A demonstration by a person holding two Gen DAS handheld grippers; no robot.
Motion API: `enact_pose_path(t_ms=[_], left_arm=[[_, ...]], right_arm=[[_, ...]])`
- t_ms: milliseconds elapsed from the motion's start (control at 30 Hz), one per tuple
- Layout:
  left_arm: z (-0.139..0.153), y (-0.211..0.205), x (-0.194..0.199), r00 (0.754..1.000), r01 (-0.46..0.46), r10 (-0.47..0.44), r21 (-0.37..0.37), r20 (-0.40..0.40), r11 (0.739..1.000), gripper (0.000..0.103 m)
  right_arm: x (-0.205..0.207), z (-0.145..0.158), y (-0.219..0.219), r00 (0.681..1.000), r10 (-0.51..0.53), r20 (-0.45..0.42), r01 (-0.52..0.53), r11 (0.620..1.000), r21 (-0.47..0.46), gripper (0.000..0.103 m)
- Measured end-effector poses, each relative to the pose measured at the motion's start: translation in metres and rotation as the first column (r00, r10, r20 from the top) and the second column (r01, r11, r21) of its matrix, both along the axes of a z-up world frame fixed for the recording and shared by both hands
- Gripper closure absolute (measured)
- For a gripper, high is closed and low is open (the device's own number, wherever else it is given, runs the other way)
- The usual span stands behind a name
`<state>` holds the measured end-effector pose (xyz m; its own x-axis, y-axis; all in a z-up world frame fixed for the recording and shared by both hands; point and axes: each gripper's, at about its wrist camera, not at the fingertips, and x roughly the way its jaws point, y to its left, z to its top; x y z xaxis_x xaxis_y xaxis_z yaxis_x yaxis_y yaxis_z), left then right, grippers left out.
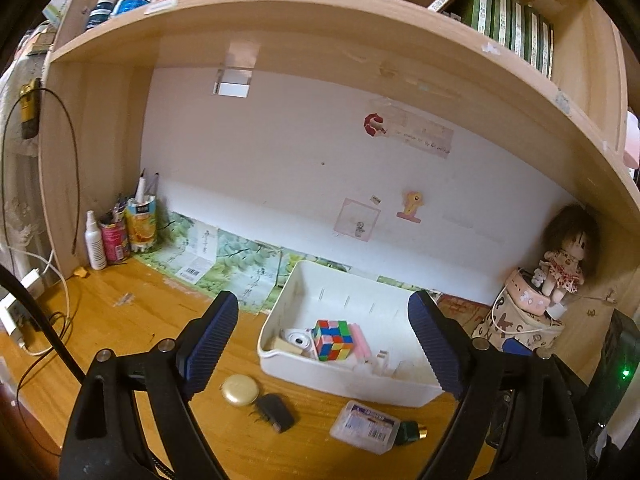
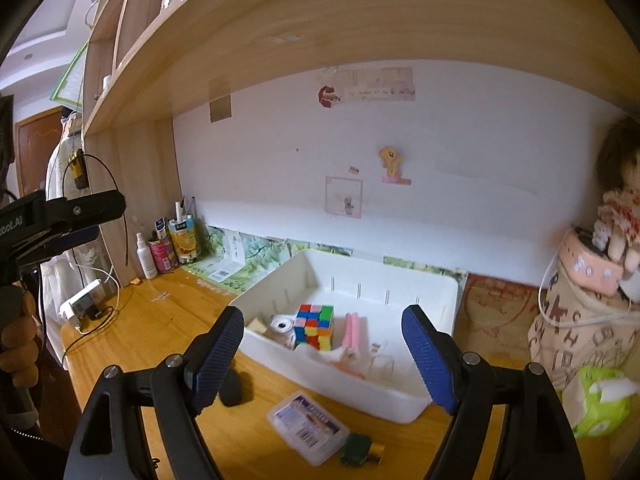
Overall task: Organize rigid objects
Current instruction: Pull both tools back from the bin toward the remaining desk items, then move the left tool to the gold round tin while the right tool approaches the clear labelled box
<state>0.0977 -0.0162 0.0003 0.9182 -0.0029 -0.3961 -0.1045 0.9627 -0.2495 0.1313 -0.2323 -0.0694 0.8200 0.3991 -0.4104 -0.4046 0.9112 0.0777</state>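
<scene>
A white bin [image 1: 348,384] on the wooden desk holds a Rubik's cube [image 1: 332,338], pink sticks [image 1: 358,340] and a tape roll [image 1: 296,340]. In front of it lie a gold round case [image 1: 240,390], a black plug [image 1: 274,412], a clear plastic box [image 1: 366,426] and a small green-and-gold item [image 1: 412,432]. My left gripper [image 1: 324,344] hangs open above these, holding nothing. My right gripper [image 2: 324,356] is also open and empty, facing the bin [image 2: 344,388], cube [image 2: 314,326] and clear box [image 2: 308,426]. The green item [image 2: 360,452] lies beside the box.
A shelf of books [image 1: 320,12] overhangs the desk. Cans with pens [image 1: 140,224] and a spray bottle [image 1: 95,246] stand back left, with chargers and cables [image 1: 36,320] at the left edge. A doll [image 1: 564,256] on a patterned bag sits right; a green tissue pack [image 2: 596,404] lies near it.
</scene>
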Motion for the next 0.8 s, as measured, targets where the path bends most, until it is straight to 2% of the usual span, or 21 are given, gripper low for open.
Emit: enact_pose_path(t_ms=[400,800], left_arm=[[-0.021,0.000,-0.039,0.994,-0.012,0.018,0.054,-0.104,0.998,0.014],[-0.047,0.005,-0.054,0.971,0.009,0.012,0.088,-0.239,0.996,0.014]], right_arm=[[-0.027,-0.034,-0.006,0.984,-0.035,-0.174,0.054,0.993,0.104,0.021],[-0.038,-0.055,-0.003,0.965,-0.014,-0.263,0.063,0.982,0.180,0.021]])
